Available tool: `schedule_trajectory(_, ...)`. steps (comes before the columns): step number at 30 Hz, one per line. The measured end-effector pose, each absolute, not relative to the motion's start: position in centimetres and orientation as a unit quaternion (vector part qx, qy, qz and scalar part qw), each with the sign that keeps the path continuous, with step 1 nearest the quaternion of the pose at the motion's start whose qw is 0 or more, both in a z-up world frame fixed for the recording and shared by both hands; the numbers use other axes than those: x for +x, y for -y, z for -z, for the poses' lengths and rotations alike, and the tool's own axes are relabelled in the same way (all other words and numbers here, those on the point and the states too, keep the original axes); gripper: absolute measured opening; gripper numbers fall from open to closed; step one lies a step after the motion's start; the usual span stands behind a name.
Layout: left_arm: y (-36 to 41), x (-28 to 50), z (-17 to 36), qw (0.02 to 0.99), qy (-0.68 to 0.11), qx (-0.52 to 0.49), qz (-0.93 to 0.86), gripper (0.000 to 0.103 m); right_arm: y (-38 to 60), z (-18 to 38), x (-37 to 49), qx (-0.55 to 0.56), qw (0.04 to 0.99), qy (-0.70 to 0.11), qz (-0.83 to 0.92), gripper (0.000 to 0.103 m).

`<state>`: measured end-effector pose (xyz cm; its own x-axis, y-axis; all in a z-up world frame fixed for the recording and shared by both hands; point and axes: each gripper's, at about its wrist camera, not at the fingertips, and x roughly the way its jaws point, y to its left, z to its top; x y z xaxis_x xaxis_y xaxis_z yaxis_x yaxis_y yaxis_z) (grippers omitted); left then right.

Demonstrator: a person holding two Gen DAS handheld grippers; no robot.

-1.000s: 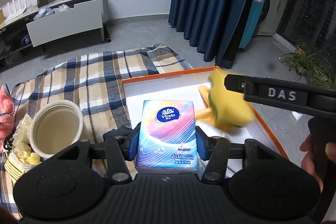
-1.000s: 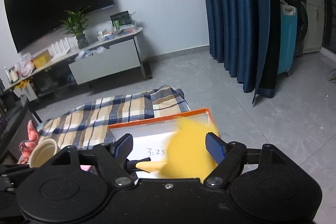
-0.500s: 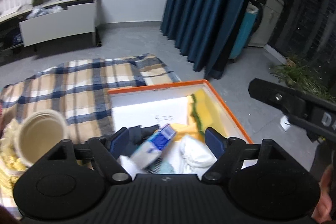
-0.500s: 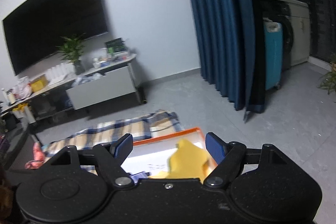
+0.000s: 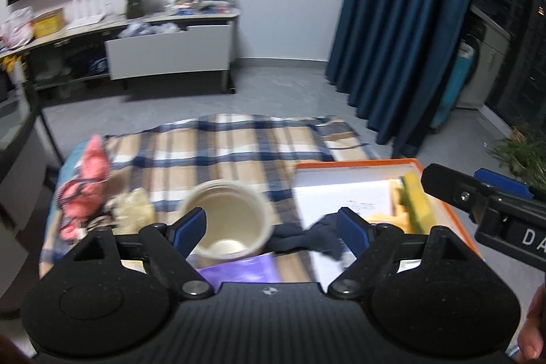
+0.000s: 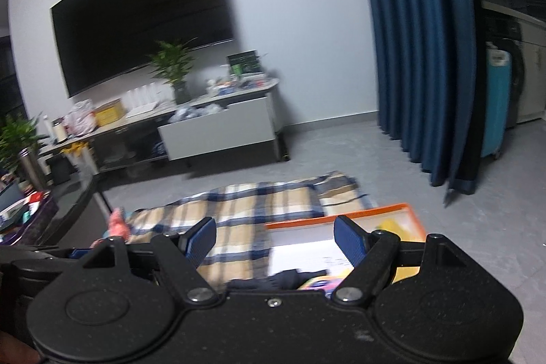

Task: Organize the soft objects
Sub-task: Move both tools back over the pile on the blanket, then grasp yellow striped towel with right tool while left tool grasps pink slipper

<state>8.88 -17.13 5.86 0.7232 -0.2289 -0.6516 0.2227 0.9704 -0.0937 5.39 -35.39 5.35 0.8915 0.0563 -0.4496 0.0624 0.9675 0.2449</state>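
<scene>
Blue-padded jaws of the left gripper are spread wide and empty above the paper cup, presumably for another pickup. The right gripper, equally open and empty, is held over the orange-rimmed box, where the yellow sponge is collected; a dark sock is draped across its edge.

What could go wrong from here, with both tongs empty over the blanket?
1. The dark sock drapes over the orange box's edge; it may slide out onto the plaid blanket.
2. The open left tongs hover right above the upright paper cup; reaching past could tip it.
3. Motion blur suggests fast swings, so the next grasp may miss.
</scene>
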Motion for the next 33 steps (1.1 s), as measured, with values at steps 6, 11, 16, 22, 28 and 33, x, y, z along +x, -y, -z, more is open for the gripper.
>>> schedule_trajectory(6, 13.3, 8.7, -5.9, 0.931, -0.352, -0.025, 0.090, 0.085, 31.0, -5.4, 6.4, 0.104, 0.963, -0.246, -0.039, 0.090)
schedule_trajectory(11, 10.6, 8.4, -5.9, 0.932, -0.354, -0.034, 0.067, 0.085, 27.8, -5.3, 7.2, 0.091, 0.960, -0.255, -0.065, 0.090)
schedule_trajectory(16, 8.2, 8.2, -5.5, 0.932, -0.357, -0.049, 0.044, 0.085, 25.3, -5.2, 7.5, 0.078, 0.958, -0.261, -0.085, 0.090)
schedule_trajectory(22, 5.9, 8.1, -5.1, 0.930, -0.361, -0.061, 0.023, 0.085, 22.7, -4.8, 7.9, 0.064, 0.955, -0.271, -0.105, 0.090)
schedule_trajectory(28, 4.2, 7.7, -4.8, 0.929, -0.364, -0.070, 0.010, 0.085, 20.9, -4.5, 8.4, 0.057, 0.951, -0.278, -0.119, 0.090)
schedule_trajectory(33, 3.0, 7.6, -4.3, 0.927, -0.367, -0.078, 0.001, 0.085, 19.7, -4.1, 8.6, 0.049, 0.948, -0.286, -0.128, 0.090)
